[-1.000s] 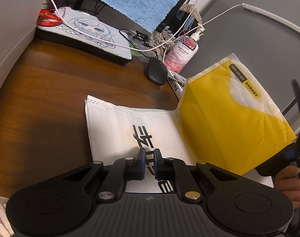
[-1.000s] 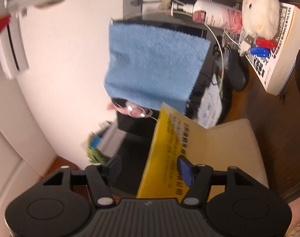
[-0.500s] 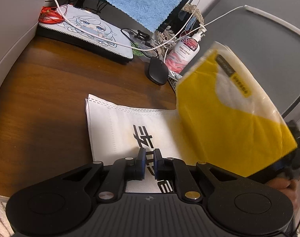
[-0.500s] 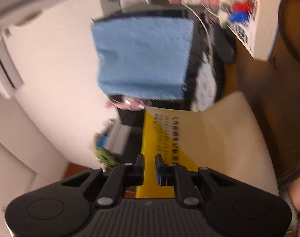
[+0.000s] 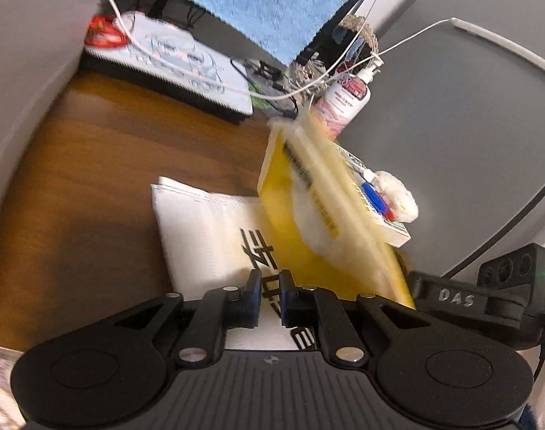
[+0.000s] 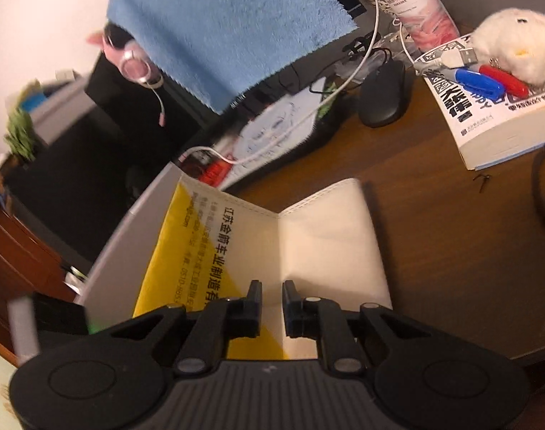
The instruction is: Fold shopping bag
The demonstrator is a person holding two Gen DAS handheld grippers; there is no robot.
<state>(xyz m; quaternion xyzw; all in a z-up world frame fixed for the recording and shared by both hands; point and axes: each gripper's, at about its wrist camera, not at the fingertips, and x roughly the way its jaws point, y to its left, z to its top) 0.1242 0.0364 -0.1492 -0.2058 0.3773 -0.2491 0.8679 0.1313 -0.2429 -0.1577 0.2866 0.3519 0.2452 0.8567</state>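
Left wrist view: my left tool (image 5: 269, 299) sits low over the white half of the shopping bag (image 5: 208, 236), which lies flat on the brown desk (image 5: 93, 165); its jaws are drawn narrow, and I cannot tell whether they pinch the fabric. The bag's yellow half stands lifted on edge beside a book (image 5: 383, 211), my right tool's black body (image 5: 487, 304) at its lower corner.

Right wrist view: my right tool (image 6: 272, 308) grips the bag (image 6: 308, 243) at its near edge, jaws narrow on the fold, yellow printed panel left, white panel right. Mouse (image 6: 383, 93) beyond.
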